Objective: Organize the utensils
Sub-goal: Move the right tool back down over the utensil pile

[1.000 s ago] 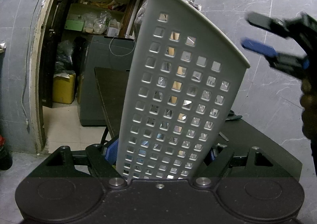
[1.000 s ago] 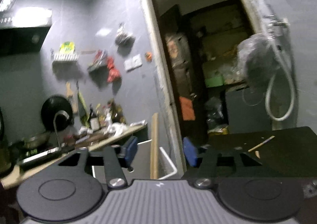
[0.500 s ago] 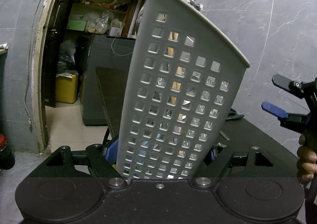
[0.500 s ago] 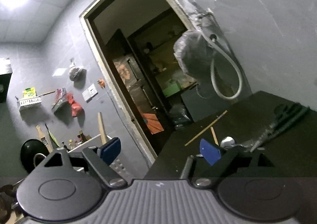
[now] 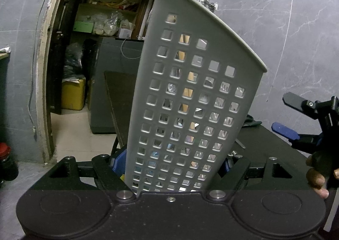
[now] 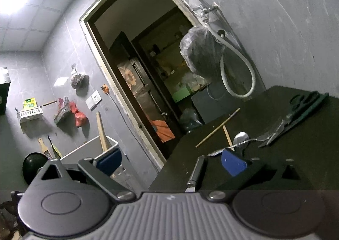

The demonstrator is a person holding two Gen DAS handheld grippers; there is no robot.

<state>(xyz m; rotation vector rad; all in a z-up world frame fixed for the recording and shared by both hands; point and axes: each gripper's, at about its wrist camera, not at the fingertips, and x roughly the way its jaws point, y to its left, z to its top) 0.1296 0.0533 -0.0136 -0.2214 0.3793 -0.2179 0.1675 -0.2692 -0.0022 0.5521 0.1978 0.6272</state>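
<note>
My left gripper (image 5: 172, 163) is shut on a tall grey perforated utensil holder (image 5: 190, 83), its blue pads pressed on the lower sides. Wooden and metal utensils show through the holes. In the right wrist view the holder (image 6: 89, 148) sits lower left with a wooden spatula (image 6: 101, 131) sticking out. My right gripper (image 6: 169, 161) is opening, its pads wide apart and touching nothing. A dark-handled utensil (image 6: 197, 173) lies on the black table (image 6: 296, 165) between the fingers. Beyond it lie a spoon (image 6: 241, 138), chopsticks (image 6: 218, 127), a knife (image 6: 275, 131) and scissors (image 6: 305, 100). The right gripper (image 5: 279, 112) also shows in the left wrist view.
An open doorway (image 6: 148, 70) leads to a storeroom with shelves. A hose (image 6: 237, 74) and a plastic bag (image 6: 199, 55) hang on the grey wall behind the table. Racks and bags (image 6: 70, 112) hang on the far wall at left. The table's left edge (image 6: 175, 155) runs just left of the dark-handled utensil.
The right gripper dropped from the upper right to the lower right of the left wrist view and its jaws spread. Its own view rolled and the table with utensils came in. The holder stayed put.
</note>
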